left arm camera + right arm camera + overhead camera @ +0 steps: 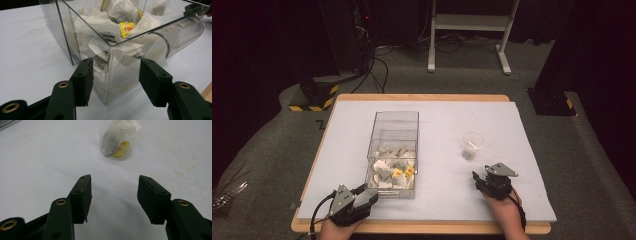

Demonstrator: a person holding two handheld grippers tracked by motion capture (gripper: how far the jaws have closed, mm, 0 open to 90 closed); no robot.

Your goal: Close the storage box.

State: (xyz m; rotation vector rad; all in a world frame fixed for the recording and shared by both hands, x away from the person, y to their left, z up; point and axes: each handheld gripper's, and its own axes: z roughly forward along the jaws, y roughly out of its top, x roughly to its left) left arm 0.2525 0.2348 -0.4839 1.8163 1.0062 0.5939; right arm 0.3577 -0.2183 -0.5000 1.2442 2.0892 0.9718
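High view: your left gripper (371,191) sits at abt 7 o'clock on the table (522,226), tips right at the near-left corner of the clear box (394,152). Your right gripper (474,176) rests at abt 5 o'clock, pointing toward 11, w/ the small clear cup (472,145) near it, further out at abt 12 from its tips. Box stands upright near table centre, long axis running 12 to 6; its near half is packed w/ tea bags (391,170), some w/ yellow tags.

Left gripper view: your left gripper (115,75) has its jaws spread, one either side of the box's (117,72) near vertical corner edge. Can't tell if the pads touch the walls; nothing looks squeezed. Inside the box, tea bags (105,27) are piled up, a yellow tag (127,27) showing at abt 12. A curved cut-out shows in the wall at abt 2 o'clock.

Right gripper view: your right gripper (114,191) is spread wide w/ nothing but white sheet (37,170) between the pads. The cup (120,142) stands at 12 o'clock, well apart from the tips, holding one tea bag (112,136) w/ a yellow tag lying at the bottom.
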